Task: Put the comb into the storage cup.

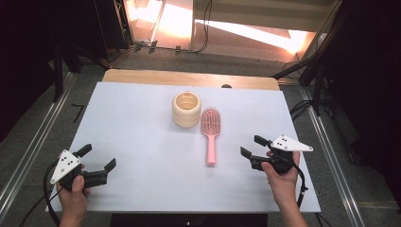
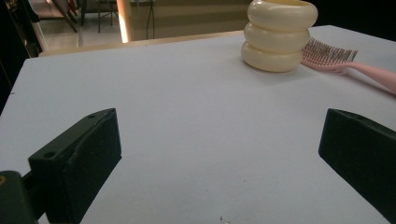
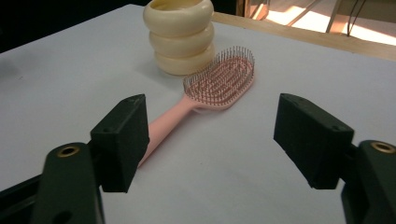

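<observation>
Pink plastic hairbrush (image 3: pixel 212 91) lies bristles-up just ahead of my right tongs (image 1: pixel 252 147), jaws half-open and empty, lined up to take its handle.

the pink hairbrush (image 2: pixel 348 65) handle runs off the left gripper view's edge.

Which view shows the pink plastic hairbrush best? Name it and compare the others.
The right gripper view: the pink plastic hairbrush lies close, bristles and handle plain. The high view shows it whole but small; the left gripper view catches its bristles and part of the handle at the edge.
</observation>
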{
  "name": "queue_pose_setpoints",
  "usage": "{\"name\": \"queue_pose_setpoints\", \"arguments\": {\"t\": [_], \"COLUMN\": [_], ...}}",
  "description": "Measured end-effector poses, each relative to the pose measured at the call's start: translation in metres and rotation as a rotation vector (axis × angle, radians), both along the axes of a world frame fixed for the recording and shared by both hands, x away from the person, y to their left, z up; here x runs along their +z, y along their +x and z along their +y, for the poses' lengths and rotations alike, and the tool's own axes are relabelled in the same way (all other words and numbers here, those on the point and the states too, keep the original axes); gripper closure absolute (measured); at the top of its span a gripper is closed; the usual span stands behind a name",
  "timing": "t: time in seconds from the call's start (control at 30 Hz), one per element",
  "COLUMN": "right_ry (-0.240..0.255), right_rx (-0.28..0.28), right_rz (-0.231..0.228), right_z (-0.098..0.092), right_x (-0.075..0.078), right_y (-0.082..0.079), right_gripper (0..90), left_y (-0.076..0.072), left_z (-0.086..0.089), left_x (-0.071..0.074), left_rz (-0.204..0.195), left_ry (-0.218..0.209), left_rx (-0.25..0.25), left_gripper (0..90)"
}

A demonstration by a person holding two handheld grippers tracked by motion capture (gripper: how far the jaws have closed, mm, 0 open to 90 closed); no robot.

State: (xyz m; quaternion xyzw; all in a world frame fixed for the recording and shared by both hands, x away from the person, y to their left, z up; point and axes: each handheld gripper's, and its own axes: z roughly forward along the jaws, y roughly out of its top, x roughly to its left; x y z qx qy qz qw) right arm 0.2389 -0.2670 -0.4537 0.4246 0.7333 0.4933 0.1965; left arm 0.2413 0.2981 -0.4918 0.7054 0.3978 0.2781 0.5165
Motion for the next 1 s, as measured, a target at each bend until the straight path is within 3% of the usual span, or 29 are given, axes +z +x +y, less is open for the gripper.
{"name": "queue_pose_setpoints", "arguments": {"t": [0.1, 0.13, 0.23, 0.33, 0.37, 0.4, 0.43, 0.47, 0.87, 1.0], "right_ry": [0.0, 0.008, -0.004, -0.039, -0.059, -0.059, -0.078, -0.083, -0.136, -0.128], "right_rx": [0.029, 0.079, 0.089, 0.088, 0.11, 0.11, 0.143, 0.142, 0.213, 0.235], "right_rz": [0.011, 0.032, 0.043, 0.063, 0.075, 0.075, 0.086, 0.088, 0.127, 0.149], "right_z": [0.003, 0.006, 0.01, 0.018, 0.023, 0.023, 0.028, 0.031, 0.064, 0.072], "right_x": [0.001, 0.001, 0.001, 0.0, 0.0, 0.0, -0.002, -0.003, -0.012, -0.014], "right_y": [0.003, 0.006, 0.009, 0.013, 0.016, 0.016, 0.019, 0.02, 0.037, 0.04], "right_gripper": [37.1, 45.0, 51.0, 63.6, 75.8, 75.8, 84.1, 86.8, 87.6, 87.7], "left_y": [0.0, 0.0, 0.0, 0.0, 0.0, 0.0, 0.0, 0.0, 0.0, 0.0], "left_z": [0.0, 0.0, 0.0, 0.0, 0.0, 0.0, 0.0, 0.0, 0.0, 0.0], "left_x": [0.0, 0.0, 0.0, 0.0, 0.0, 0.0, 0.0, 0.0, 0.0, 0.0], "left_rz": [-0.002, -0.001, 0.0, 0.001, 0.0, 0.001, 0.0, 0.0, -0.001, 0.001], "left_ry": [-0.006, -0.006, -0.004, -0.001, -0.001, -0.003, -0.004, -0.004, -0.005, -0.003], "left_rx": [-0.003, -0.003, -0.003, -0.002, -0.003, -0.002, -0.003, -0.003, -0.006, -0.005], "left_gripper": [0.0, 0.0, 0.0, 0.0, 0.0, 0.0, 0.0, 0.0, 0.0, 0.0]}}
